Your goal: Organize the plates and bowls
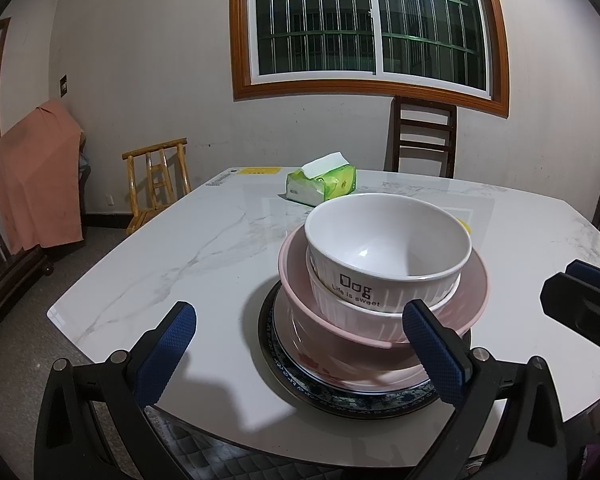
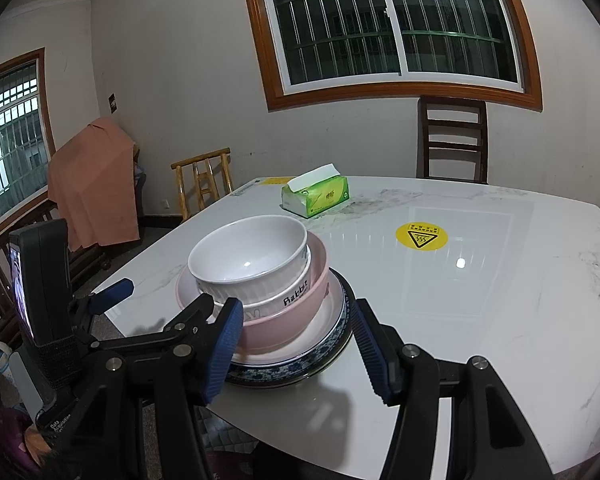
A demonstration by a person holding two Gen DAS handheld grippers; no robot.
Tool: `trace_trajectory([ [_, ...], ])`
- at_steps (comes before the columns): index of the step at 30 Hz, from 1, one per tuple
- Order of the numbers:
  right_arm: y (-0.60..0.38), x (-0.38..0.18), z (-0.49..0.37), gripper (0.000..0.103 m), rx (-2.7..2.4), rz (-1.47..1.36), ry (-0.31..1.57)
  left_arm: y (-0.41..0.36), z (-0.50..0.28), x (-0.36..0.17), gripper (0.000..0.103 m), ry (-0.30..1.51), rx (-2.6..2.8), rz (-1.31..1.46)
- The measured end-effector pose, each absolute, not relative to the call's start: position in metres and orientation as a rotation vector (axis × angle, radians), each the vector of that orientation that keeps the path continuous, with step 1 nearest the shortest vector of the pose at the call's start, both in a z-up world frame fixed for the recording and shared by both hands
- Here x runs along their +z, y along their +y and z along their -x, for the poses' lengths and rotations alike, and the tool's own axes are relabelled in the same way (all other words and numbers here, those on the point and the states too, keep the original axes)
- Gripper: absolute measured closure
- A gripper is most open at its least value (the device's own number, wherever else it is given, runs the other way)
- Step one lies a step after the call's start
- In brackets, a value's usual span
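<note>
Both grippers are hovering at the near edge of the white marble-patterned table (image 1: pixel 188 248), facing one stack of dishes. On the left gripper (image 1: pixel 302 354), the blue ribbed pads are standing wide apart with nothing between them; its right pad is overlapping the stack's near rim in the left wrist view, though contact cannot be told. On the right gripper (image 2: pixel 296 350), the two blue pads are also spread wide and gripping nothing, framing the near side of the stack from the right wrist view.

At the bottom of the stack a dark blue patterned round plate (image 1: pixel 340 402) is lying flat on the table. A pale pink-rimmed plate with red floral marks (image 1: pixel 324 368) is sitting on it, and a pink wide bowl (image 1: pixel 332 336) is resting on that. Nested inside the pink bowl is a white ribbed bowl lettered "Rabbit" (image 2: pixel 288 300), and a white smooth bowl lettered "Dog" and "Life is sweet" (image 1: pixel 388 248) is sitting inside it at the top, tilted slightly.

Farther back on the table a green soft pack of tissues (image 1: pixel 324 186) is lying with a white sheet sticking up, and a yellow round warning sticker (image 2: pixel 421 237) is showing on the tabletop to the right of the stack. A dark wooden chair (image 1: pixel 424 140) is standing behind the table under the barred window (image 1: pixel 364 20).
</note>
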State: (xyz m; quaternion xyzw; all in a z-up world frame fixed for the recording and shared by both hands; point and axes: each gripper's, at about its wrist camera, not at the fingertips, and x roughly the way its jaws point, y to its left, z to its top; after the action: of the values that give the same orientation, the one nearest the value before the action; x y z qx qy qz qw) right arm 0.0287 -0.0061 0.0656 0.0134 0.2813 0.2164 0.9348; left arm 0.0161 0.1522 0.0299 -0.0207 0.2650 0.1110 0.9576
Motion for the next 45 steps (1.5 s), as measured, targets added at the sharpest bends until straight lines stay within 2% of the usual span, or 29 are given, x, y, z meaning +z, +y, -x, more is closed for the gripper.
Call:
trace_trajectory([
  [45, -0.0046, 0.0574, -0.0276, 0.045, 0.445, -0.035, 0.587, 0.1522, -0.0172, 0.0287, 0.001, 0.536, 0.225, 0.038],
])
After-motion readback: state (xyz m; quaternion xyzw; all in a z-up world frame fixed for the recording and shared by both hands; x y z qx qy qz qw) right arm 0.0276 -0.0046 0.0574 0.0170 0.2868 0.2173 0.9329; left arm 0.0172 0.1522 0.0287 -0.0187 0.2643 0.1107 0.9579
